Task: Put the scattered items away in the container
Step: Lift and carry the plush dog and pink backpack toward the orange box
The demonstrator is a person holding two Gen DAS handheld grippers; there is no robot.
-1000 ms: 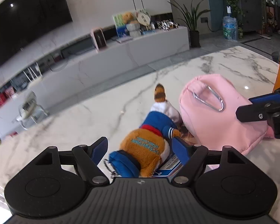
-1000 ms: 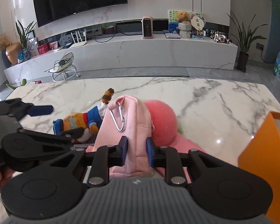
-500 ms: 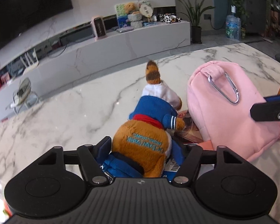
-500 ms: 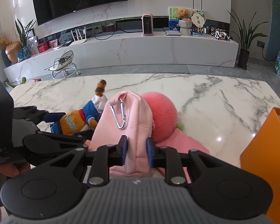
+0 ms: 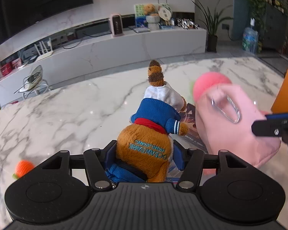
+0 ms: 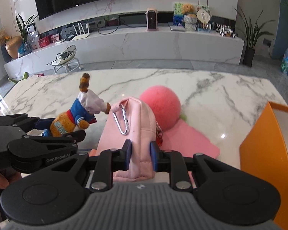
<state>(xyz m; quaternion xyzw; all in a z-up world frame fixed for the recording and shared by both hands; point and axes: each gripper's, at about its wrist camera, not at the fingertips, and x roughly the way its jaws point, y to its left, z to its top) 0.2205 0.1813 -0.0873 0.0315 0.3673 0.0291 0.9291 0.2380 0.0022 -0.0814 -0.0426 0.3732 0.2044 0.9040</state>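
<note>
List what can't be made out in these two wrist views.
- Orange box: inside unseen in both views; its wall and the frame edge cut it off.
- Booklet: left view, mostly covered by the plush and pink pouch; print unreadable.
- Pouch carabiner: motion-blurred in the left view.
- Red charm: right view, too small to identify.
- Left gripper: plush hides the pad faces.

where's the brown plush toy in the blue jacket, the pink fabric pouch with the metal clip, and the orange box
brown plush toy in the blue jacket (image 5: 144,149): left wrist view, on its lettered brown fur
pink fabric pouch with the metal clip (image 6: 140,126): right wrist view, on its front panel
orange box (image 6: 263,153): right wrist view, on its outer wall
</note>
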